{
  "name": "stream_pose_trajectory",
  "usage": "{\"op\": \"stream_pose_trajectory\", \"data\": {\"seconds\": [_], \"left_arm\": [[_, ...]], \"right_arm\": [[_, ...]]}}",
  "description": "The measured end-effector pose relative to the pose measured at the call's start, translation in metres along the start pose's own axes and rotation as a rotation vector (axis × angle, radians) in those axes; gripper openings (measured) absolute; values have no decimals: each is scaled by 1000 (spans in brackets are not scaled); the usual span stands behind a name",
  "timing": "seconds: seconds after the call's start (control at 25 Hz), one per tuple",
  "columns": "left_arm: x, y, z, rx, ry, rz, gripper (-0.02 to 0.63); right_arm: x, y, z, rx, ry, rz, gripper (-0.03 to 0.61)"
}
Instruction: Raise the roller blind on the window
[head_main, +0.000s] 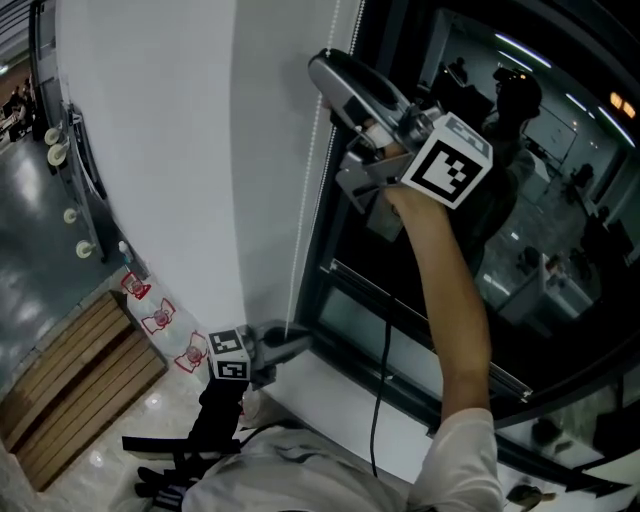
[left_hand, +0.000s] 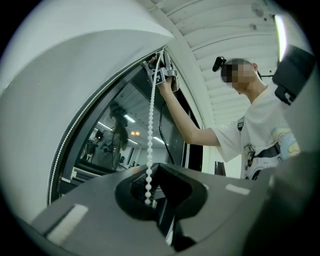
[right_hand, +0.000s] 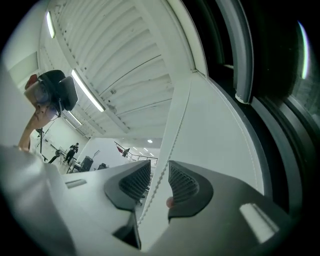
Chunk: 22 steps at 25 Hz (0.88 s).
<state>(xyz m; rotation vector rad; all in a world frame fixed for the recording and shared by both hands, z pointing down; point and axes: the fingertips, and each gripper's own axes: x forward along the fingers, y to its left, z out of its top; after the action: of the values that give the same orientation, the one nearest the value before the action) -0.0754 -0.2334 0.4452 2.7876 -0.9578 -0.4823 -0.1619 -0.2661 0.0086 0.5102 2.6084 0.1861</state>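
A white fabric roller blind (head_main: 170, 150) hangs down over the left part of the window, and its right edge meets the dark metal window frame (head_main: 345, 230). Low by that edge, the left gripper (head_main: 295, 345) points slightly upward. In the left gripper view its jaws are pressed together on the lower end of the white plastic bead chain (left_hand: 151, 125), which ends in the hollow between them (left_hand: 150, 197). The chain (head_main: 303, 210) rises taut along the blind's edge to the right gripper (head_main: 335, 100), held high on a raised bare arm near the top of the dark window glass (head_main: 540, 230). In the right gripper view its ribbed pads stand apart (right_hand: 157, 180). The chain (right_hand: 170, 140) runs through the gap between them, and neither pad presses on it.
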Motion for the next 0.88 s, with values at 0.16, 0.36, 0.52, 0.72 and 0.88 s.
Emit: {"op": "stream_pose_trajectory", "data": {"seconds": [0.16,0.36,0.52,0.72,0.88], "left_arm": [[-1,2,-1,1,0,4,-2],[-1,1,-3,-8,-7,4,-2],[1,0,-4,-17,-5,5,-2],[2,-1,-7,-28,-4,3,-2],[3,-2,-7,-31,-5,-3,-2]], "right_arm": [[8,-1,12,-10,-13,7,100],[4,-1,18,-9,-50,-33,28],[-3,-9,19,54,-81,-73,15],[-11,-5,15,52,-84,-82,14],[-16,7,-14,36,-35,-85,14]]}}
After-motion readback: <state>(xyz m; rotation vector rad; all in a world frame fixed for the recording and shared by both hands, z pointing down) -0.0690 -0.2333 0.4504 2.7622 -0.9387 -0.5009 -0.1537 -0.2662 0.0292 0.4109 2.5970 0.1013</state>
